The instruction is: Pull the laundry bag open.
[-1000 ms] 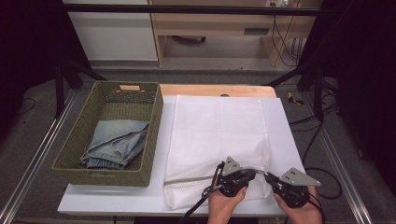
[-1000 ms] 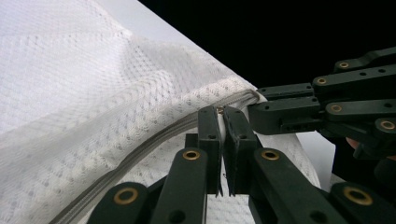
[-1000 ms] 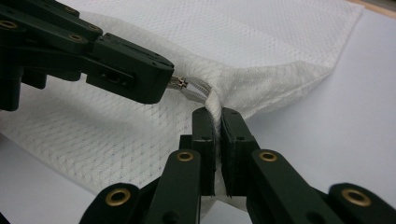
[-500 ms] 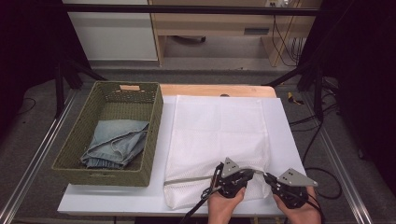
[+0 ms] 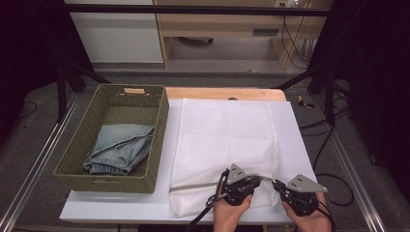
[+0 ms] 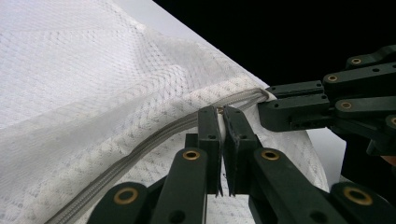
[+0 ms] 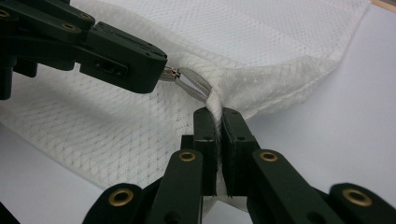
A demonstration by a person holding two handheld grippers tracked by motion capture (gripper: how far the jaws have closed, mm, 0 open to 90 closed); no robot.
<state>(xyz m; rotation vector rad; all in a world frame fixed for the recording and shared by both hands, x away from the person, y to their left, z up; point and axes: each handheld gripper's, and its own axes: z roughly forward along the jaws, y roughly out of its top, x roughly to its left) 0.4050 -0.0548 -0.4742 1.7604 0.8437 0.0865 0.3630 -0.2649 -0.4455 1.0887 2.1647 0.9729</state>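
- The white mesh laundry bag [image 5: 227,145] lies flat near the white table's [image 5: 121,210] front edge.
- Left gripper [image 5: 258,180] pinches the grey zipper's pull [image 7: 172,73]; right gripper [image 5: 276,184] clamps the bag's corner — unzipping looks imminent.
- Next: draw the pull leftward, corner held taut.

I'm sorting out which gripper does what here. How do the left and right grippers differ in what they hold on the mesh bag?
The left gripper pinches the metal zipper pull on the mesh bag; the right gripper pinches a fold of the bag's mesh at the zipper's end. In the high view the left gripper sits over the bag, the right gripper at its edge. Both are shut, tips nearly meeting.
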